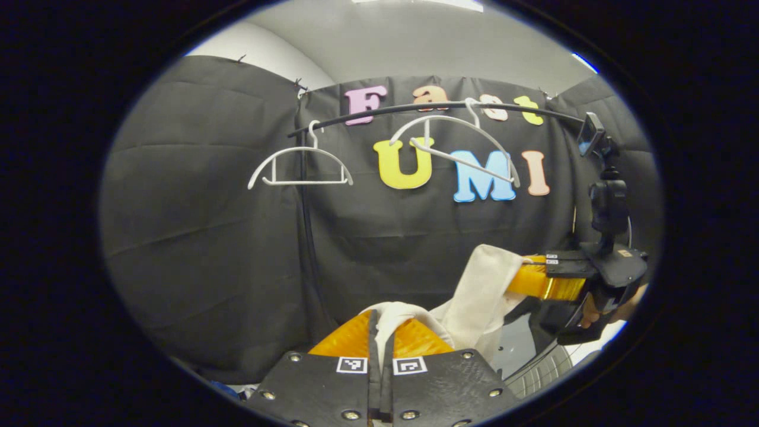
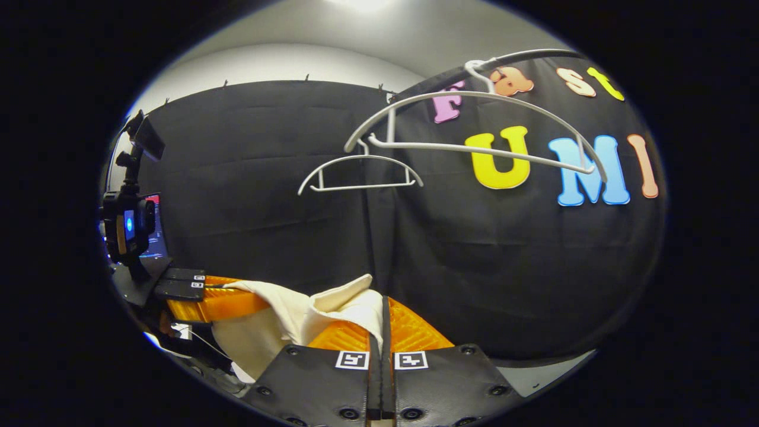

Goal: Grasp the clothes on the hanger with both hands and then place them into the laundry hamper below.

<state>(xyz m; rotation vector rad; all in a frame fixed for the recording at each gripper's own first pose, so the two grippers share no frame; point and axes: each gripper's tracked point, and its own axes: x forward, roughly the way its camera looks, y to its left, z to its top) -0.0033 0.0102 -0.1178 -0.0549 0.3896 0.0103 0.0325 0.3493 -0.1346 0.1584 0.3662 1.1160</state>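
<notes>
A cream garment (image 1: 477, 296) hangs off the hangers, stretched between both grippers below the rail. In the left gripper view my left gripper (image 1: 382, 323) is shut on one bunched end of it. My right gripper (image 1: 517, 281), with a hand behind it, pinches the other end at the right. In the right gripper view the garment (image 2: 284, 323) sags between my right gripper (image 2: 382, 314), shut on a folded corner, and my left gripper (image 2: 252, 299) at the left. Two bare white hangers (image 1: 302, 169) (image 1: 456, 142) hang on the black rail (image 1: 433, 108).
The same hangers (image 2: 359, 172) (image 2: 474, 127) hang above and ahead in the right gripper view. A rounded grey ribbed rim (image 1: 542, 376), possibly the hamper, lies low at the right below the garment. A black upright pole (image 1: 305, 225) stands behind. A lit screen (image 2: 155, 231) sits behind the left gripper.
</notes>
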